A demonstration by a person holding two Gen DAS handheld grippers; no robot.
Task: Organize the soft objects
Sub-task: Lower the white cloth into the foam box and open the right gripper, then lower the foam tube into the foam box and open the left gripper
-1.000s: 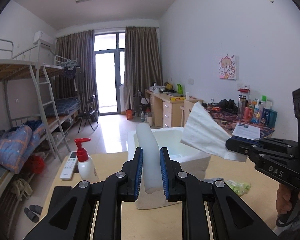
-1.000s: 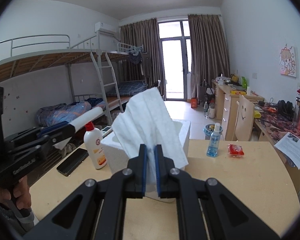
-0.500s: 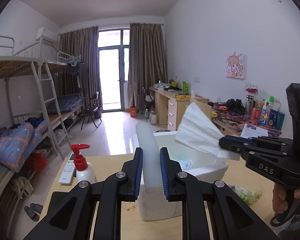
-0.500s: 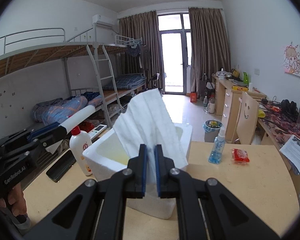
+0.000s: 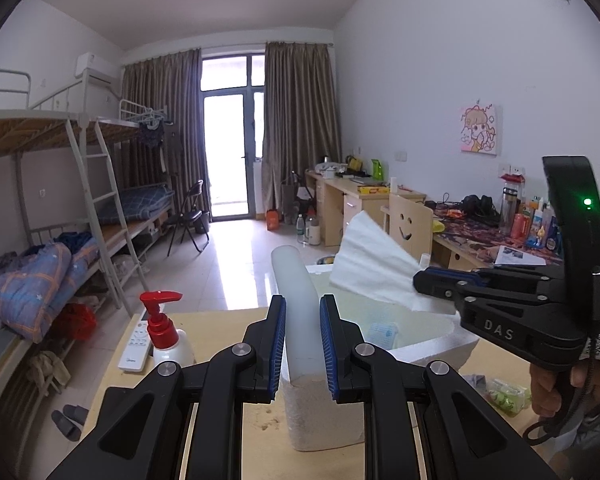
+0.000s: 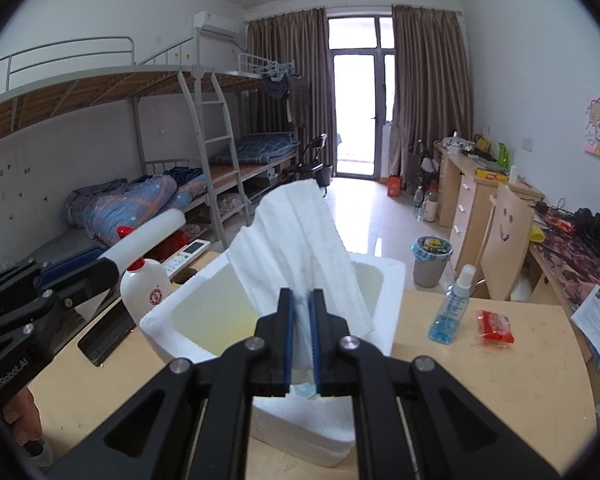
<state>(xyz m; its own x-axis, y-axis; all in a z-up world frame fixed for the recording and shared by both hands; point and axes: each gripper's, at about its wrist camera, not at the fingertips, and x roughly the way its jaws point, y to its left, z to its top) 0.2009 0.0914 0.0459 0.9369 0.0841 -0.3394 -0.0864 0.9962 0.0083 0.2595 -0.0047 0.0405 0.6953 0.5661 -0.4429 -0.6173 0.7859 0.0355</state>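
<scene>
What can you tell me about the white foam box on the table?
The foam box is white, thick-walled polystyrene, open-topped, with a yellowish stained inside. It stands upright on the wooden table, near the front edge. A small blue-printed packet lies inside. The pump bottle stands beside it; contact is unclear.

left wrist: rides behind the left hand-held gripper (image 5: 302, 344), looks slightly down across the table (image 5: 220, 320) toward the window | right wrist: behind the right hand-held gripper (image 6: 301, 336), same heading | both close above the foam box (image 6: 388, 280) | shared: box, pump bottle (image 5: 164, 336), each other's gripper
</scene>
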